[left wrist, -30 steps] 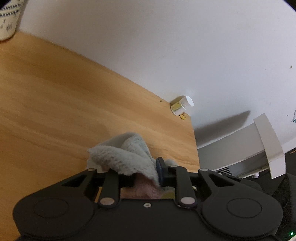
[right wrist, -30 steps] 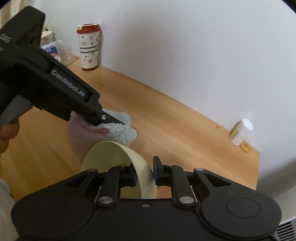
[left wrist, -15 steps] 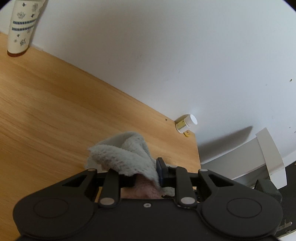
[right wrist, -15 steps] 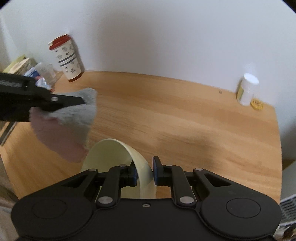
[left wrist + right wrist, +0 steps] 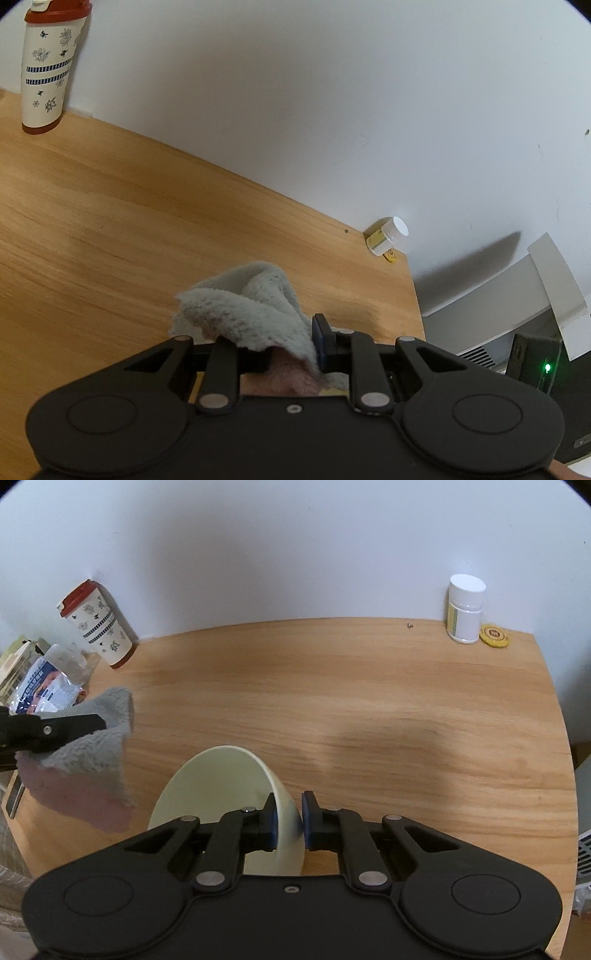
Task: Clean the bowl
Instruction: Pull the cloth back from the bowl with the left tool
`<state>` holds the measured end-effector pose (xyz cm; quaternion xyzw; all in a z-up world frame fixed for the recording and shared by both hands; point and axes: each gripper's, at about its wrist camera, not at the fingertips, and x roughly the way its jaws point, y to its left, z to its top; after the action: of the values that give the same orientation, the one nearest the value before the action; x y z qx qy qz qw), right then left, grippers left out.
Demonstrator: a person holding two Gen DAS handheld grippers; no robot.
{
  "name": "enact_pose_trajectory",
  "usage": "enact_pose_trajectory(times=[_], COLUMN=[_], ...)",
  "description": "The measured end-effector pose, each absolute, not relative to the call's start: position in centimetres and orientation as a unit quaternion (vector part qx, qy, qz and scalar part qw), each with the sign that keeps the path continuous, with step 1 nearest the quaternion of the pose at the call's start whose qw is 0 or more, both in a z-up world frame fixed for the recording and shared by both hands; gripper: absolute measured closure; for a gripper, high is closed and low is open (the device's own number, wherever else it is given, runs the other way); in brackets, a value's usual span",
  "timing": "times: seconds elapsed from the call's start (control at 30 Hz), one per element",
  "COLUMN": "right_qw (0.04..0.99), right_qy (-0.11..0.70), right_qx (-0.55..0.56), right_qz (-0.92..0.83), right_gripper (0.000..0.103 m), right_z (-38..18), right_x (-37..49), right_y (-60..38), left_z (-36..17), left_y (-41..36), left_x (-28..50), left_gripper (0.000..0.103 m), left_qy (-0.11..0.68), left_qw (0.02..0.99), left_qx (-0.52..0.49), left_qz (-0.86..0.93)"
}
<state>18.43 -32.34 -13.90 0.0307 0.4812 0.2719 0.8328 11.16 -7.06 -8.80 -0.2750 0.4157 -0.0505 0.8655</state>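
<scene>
— How many things?
— One bowl (image 5: 225, 794), rim pinched by the right gripper (image 5: 288, 821) above the table (image 5: 369, 701); one cloth (image 5: 251, 306) clamped in the left gripper (image 5: 291, 347); one tumbler (image 5: 98, 626); one bottle (image 5: 464, 613).
— Any writing?
— Nothing legible.

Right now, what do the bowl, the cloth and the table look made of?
Bowl: pale cream, smooth with a dull sheen and a thin wall; plastic or melamine, though glazed ceramic can't be ruled out.
Cloth: fluffy looped pile, grey on one side and pinkish on the other; looks like microfibre or fleece.
Table: light wood grain, matte; wood or laminate.
</scene>
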Motion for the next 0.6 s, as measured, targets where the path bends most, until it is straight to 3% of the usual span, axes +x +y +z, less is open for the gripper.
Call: enact_pose_trajectory(times=[0.47, 0.53, 0.6], right_qw=[0.839, 0.842, 0.848], right_qy=[0.478, 0.473, 0.464], right_qx=[0.031, 0.03, 0.013], right_qz=[0.257, 0.258, 0.255], right_gripper=[0.084, 0.075, 0.053], right_z=[-15.6, -15.4, -15.3], right_x=[18.8, 18.8, 18.6], right_y=[-32.6, -32.5, -32.2], left_z=[-7.9, -7.8, -7.6], left_y=[-7.9, -8.1, -8.5], left_x=[11.7, 11.7, 11.8], left_gripper=[0.083, 0.083, 0.083], left_qy=[0.431, 0.432, 0.437], left_qw=[0.874, 0.875, 0.875], left_qx=[-0.221, -0.215, -0.203], left_qz=[-0.045, -0.047, -0.049])
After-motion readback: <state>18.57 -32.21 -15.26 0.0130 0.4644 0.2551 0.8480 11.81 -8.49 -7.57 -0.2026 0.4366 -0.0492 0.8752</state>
